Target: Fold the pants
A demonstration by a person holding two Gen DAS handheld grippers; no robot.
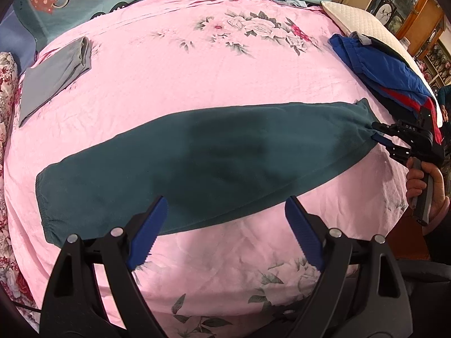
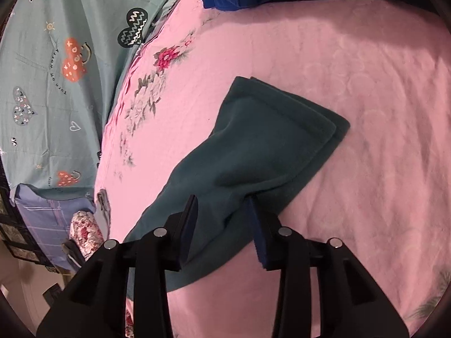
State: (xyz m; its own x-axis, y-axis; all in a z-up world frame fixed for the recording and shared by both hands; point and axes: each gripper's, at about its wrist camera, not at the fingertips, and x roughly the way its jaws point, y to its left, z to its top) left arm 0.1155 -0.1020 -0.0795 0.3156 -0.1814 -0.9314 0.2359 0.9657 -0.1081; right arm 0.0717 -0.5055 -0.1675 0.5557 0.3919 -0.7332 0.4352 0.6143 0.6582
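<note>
Dark teal pants (image 1: 214, 157) lie folded lengthwise across the pink floral bedspread (image 1: 197, 79), cuffs at the left, waist end at the right. My left gripper (image 1: 225, 214) is open and empty, hovering just above the pants' near edge. My right gripper (image 1: 379, 133) is at the waist end, with fabric bunched at its tips. In the right wrist view the pants (image 2: 253, 146) lie under the right gripper (image 2: 222, 205), whose jaws stand apart with cloth between them.
A folded grey garment (image 1: 53, 76) lies at the far left. A pile of blue, red and black clothes (image 1: 383, 70) and a white pillow (image 1: 363, 19) sit at the far right. A teal patterned quilt (image 2: 56, 70) lies along the bed's far side.
</note>
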